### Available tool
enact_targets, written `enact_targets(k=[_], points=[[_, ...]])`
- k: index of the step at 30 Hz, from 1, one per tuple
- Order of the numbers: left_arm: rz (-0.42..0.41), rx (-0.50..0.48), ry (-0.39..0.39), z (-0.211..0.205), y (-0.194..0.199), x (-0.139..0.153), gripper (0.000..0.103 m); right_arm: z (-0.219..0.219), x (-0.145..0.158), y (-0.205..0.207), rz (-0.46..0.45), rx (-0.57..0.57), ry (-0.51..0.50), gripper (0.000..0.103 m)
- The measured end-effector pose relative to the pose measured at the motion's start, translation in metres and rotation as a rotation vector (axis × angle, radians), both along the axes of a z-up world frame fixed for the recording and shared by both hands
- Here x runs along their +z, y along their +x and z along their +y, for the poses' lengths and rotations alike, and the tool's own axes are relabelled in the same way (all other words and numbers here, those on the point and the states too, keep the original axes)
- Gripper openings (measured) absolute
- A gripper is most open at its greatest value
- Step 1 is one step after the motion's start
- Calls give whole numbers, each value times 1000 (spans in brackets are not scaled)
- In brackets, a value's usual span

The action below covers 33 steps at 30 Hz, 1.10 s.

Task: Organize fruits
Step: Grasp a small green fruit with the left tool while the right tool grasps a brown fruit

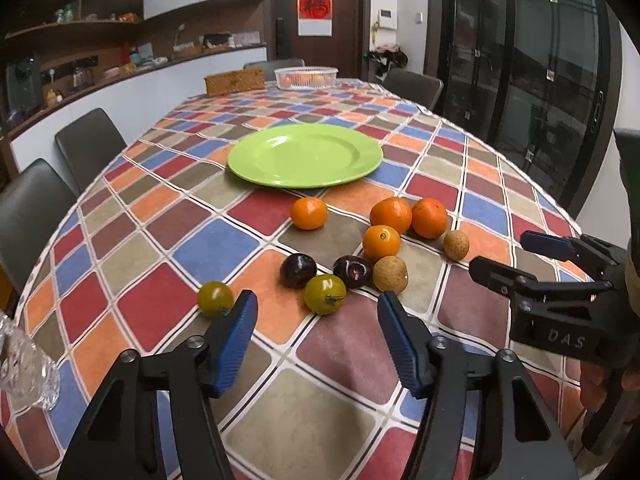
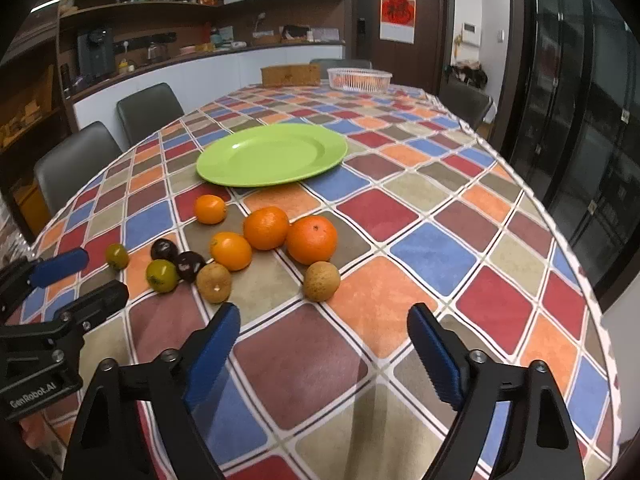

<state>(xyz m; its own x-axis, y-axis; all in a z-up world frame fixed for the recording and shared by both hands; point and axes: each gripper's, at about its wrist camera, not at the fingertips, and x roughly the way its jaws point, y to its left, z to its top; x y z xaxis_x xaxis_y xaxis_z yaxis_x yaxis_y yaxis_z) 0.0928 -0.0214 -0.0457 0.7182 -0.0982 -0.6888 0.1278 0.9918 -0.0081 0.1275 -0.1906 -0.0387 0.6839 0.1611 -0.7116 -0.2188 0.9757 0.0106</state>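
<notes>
You work at long table (image 1: 168, 264) under checkered multicolour cloth; dark chairs (image 1: 90, 144) along side, counter and shelves behind, dark glass doors at right. Green plate (image 1: 305, 155) sits mid-table, bare. Fruits loose on cloth just before plate: four oranges (image 1: 390, 214), two dark plums (image 1: 298, 270), two green fruits (image 1: 325, 294), two brown round fruits (image 1: 390, 274). Clear basket (image 1: 306, 77) at far end. Left gripper (image 1: 318, 326) parted, nothing between pads. Right gripper (image 2: 324, 330) parted too, empty.
</notes>
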Motion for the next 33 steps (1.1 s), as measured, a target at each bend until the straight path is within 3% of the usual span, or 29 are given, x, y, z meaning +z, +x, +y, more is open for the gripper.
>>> enact_targets(k=[8,13,26,33], points=[[86,-29,5,-5,24,-16,48,-5,-12,24,76,8,27,62],[133,-26,-38,-2,34,-21,42,-1,-15,35,89,26,24,54],[172,-16,-81,3,45,-25,29,5,-24,52,142,46,54,35],[169,-18,-82,4,45,-24,29,4,-26,53,144,45,51,28]])
